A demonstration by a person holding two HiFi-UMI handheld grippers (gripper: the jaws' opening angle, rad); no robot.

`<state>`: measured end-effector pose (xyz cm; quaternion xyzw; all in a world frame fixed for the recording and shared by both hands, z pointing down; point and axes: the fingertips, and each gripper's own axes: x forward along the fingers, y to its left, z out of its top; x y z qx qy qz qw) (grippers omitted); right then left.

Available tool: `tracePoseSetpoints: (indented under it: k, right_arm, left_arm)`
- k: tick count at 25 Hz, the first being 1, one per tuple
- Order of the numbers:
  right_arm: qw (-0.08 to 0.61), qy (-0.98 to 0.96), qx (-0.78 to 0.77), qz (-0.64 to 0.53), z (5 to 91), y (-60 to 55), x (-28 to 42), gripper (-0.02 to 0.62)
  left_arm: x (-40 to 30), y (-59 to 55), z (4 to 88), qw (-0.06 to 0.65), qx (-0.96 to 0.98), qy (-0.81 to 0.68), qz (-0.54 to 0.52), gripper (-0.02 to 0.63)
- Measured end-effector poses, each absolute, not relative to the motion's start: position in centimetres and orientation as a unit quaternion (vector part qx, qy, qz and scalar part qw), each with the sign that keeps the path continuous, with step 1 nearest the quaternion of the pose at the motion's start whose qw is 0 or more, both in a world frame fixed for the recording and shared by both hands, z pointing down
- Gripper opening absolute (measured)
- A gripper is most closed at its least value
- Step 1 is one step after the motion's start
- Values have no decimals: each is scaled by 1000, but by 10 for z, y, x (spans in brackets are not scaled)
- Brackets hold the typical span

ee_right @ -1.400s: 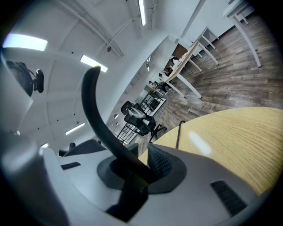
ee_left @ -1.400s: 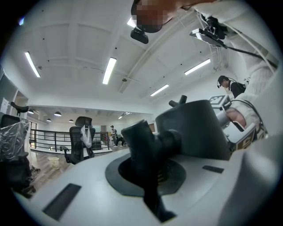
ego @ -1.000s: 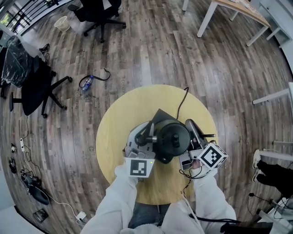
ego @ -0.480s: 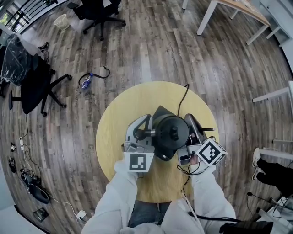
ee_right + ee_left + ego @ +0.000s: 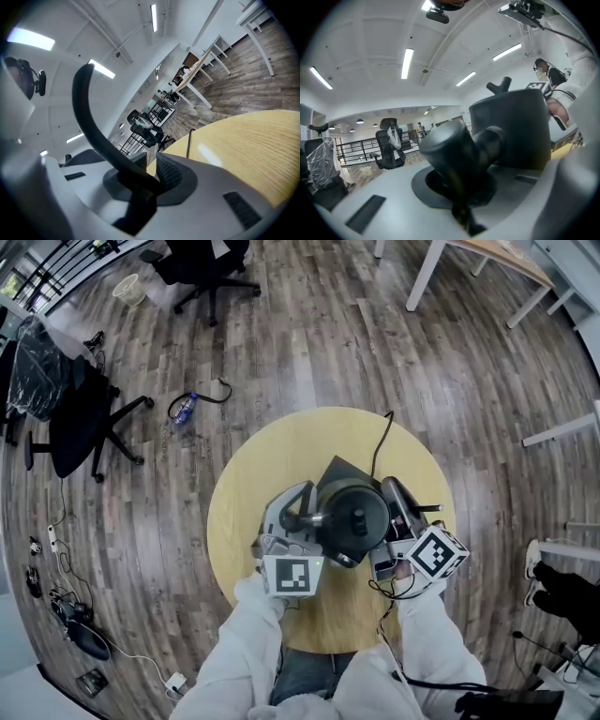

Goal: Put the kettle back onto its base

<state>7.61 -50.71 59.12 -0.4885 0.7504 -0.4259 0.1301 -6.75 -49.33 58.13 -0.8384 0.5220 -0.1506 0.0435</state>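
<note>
The round wooden table [image 5: 272, 456] carries a dark base [image 5: 336, 471], its cord [image 5: 380, 442] trailing off the far edge. The kettle [image 5: 352, 521] stands directly over that base; whether it is fully seated cannot be told. The left gripper [image 5: 298, 512] has its jaws drawn fully in at the kettle's thick handle [image 5: 454, 150]. The right gripper [image 5: 396, 507], jaws partly apart, clamps the thin curved spout [image 5: 93, 122].
</note>
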Motion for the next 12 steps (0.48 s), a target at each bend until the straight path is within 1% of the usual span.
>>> tracePoseSetpoints:
  k: [4, 6, 8, 10, 12]
  right_arm:
    - [130, 748, -494, -424, 593, -499, 74, 71]
    - [130, 748, -499, -418, 591, -500, 74, 69]
    - [129, 745, -510, -410, 589, -501, 76, 69]
    - [127, 743, -520, -402, 588, -502, 77, 71]
    - [125, 742, -528, -395, 588, -503, 78, 71]
  left_arm:
    - [-75, -488, 589, 28, -827, 541, -150, -2]
    - [-79, -487, 593, 15, -821, 553, -144, 11]
    - [-83, -485, 596, -3, -815, 562, -140, 39]
    - [-86, -481, 598, -13, -813, 566, -136, 82]
    - [-87, -476, 599, -13, -810, 571, -134, 86]
